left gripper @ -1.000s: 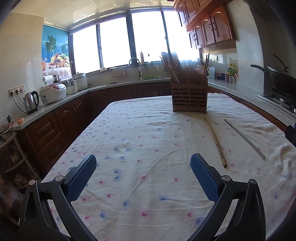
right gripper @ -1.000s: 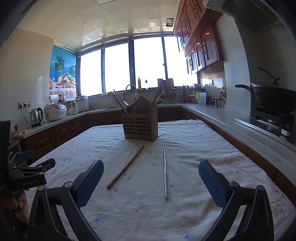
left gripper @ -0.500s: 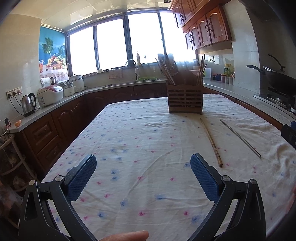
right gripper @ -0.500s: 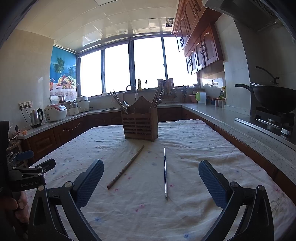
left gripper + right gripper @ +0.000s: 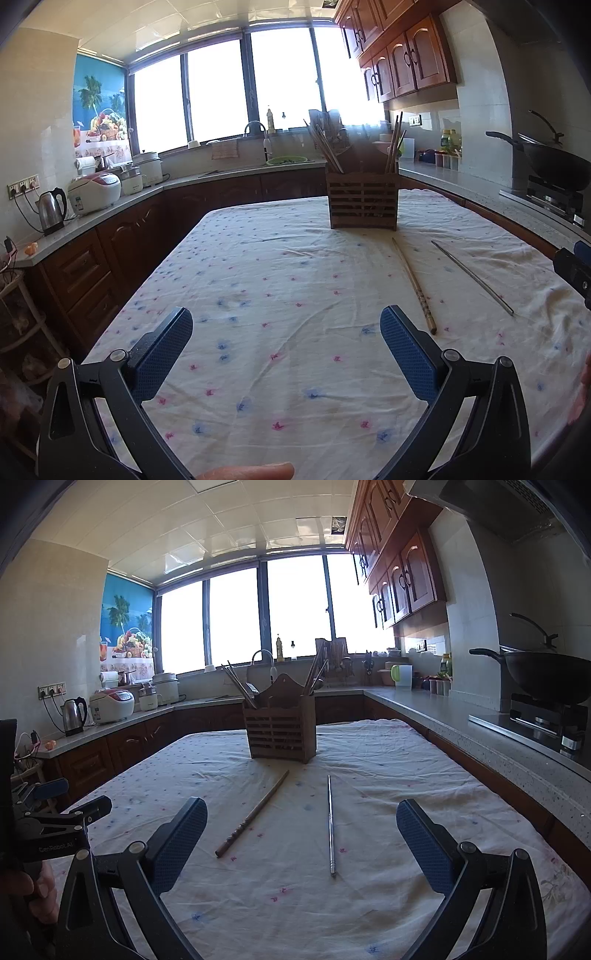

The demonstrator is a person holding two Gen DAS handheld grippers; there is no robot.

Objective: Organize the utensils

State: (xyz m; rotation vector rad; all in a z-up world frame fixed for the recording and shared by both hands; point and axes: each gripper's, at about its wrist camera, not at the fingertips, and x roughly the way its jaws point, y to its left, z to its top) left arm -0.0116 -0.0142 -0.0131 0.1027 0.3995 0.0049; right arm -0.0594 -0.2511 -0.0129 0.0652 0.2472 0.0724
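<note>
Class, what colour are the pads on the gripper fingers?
Blue, with a fine dotted texture, on black arms. The pads show best in the right wrist view.

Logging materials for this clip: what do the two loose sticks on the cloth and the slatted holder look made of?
Brown chopstick: apparently wood or bamboo, matte, with a patterned, ringed thick end.
Thin silver chopstick: looks like polished metal, probably stainless steel; it glints along its length.
Utensil holder: dark stained wood, with horizontal slats and a low sheen.
</note>
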